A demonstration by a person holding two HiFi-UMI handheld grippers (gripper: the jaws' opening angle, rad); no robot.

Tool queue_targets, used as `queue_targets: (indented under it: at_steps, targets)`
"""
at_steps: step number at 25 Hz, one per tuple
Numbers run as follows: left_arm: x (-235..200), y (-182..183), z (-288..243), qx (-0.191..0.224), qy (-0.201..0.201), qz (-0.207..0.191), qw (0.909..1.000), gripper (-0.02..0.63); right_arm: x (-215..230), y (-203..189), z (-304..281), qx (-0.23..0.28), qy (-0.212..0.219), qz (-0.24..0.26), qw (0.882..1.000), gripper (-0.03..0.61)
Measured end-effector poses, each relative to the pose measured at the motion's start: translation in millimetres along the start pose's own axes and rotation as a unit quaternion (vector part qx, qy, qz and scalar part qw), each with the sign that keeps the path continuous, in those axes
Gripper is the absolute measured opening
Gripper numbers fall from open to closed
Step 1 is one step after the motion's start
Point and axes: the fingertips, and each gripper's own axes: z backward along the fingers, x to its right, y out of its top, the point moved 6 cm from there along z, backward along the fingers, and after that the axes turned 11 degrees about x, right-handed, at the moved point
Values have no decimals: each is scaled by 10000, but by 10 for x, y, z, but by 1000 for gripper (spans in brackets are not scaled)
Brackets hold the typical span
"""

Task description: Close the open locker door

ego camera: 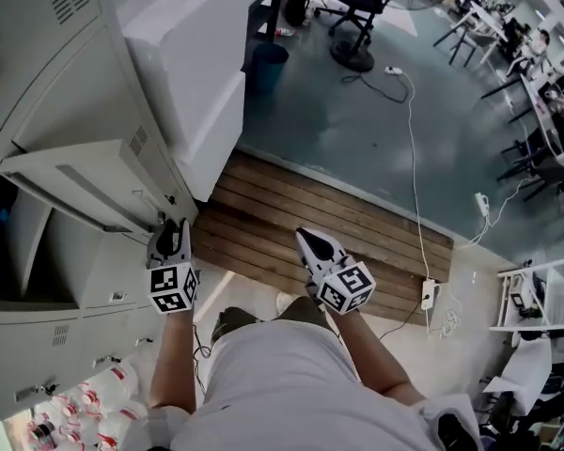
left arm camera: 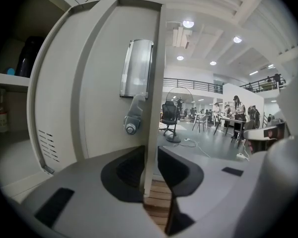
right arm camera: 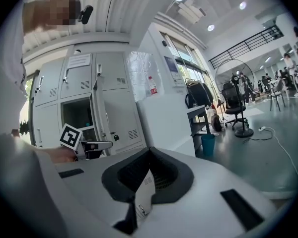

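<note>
Pinching the free edge of the locker door (left arm camera: 97,88), the left gripper (ego camera: 172,225) has one jaw on the door's inner face and one on its outer face. The pads seem to press on the metal, though the wide-angle view leaves that a little unsure. Pushed home like this, I judge the inner jaw could get caught between door and frame, or the thin edge could slip out and leave the door ajar. The latch (left arm camera: 131,128) might also fail to catch on a soft push. The door stands well out from the lockers (ego camera: 28,26) at the person's left. The right gripper (ego camera: 308,238) hangs apart from it, jaws together, a small white slip (right arm camera: 145,190) sticking up at their seam. Counted: two grippers, one open door, one latch, one blue bin (ego camera: 266,64).
</note>
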Motion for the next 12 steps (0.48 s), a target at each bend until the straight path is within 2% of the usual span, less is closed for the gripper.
queue_targets:
  at_steps: [3, 12]
  targets:
    - [-12, -2, -5, -9, -115, -23, 9999, 58, -50, -32, 33, 34, -76, -27, 10000, 9]
    - [39, -9, 97, -3, -355, -104, 9993, 58, -210, -174, 62, 36, -45, -190, 9998, 9]
